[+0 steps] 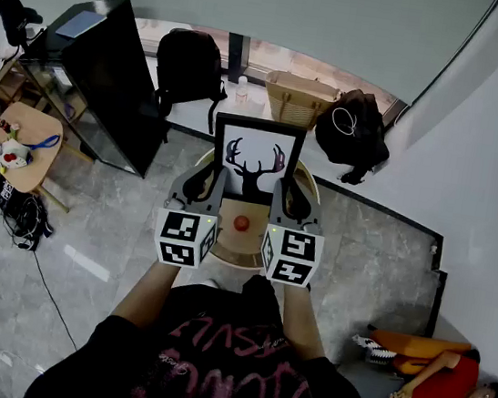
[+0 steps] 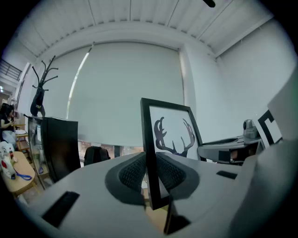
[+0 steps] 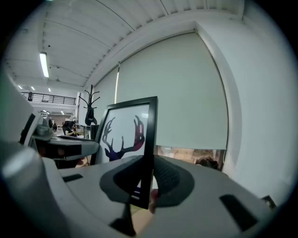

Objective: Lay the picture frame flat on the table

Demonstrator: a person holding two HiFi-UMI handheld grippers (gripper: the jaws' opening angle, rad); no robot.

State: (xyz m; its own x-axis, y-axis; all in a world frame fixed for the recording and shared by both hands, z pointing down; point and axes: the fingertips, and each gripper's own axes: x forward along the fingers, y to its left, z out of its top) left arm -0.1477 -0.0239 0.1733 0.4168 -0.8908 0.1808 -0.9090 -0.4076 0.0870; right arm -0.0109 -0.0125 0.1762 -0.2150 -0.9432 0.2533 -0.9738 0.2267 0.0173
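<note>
A black picture frame (image 1: pixel 254 160) with a deer-antler print stands upright over the small round wooden table (image 1: pixel 233 243). My left gripper (image 1: pixel 214 182) is shut on the frame's left edge, and my right gripper (image 1: pixel 284 195) is shut on its right edge. In the left gripper view the frame (image 2: pixel 171 134) runs up between the ribbed pads (image 2: pixel 132 173), with its bottom corner and back stand just above the wood. The right gripper view shows the frame (image 3: pixel 125 134) pinched the same way. Whether its base touches the table is unclear.
A small red round thing (image 1: pixel 242 223) lies on the table just in front of the frame. Behind are a black screen panel (image 1: pixel 109 82), a backpack (image 1: pixel 190 61), a wicker basket (image 1: pixel 297 97) and a black bag (image 1: pixel 356 126). A person (image 1: pixel 443 391) sits at lower right.
</note>
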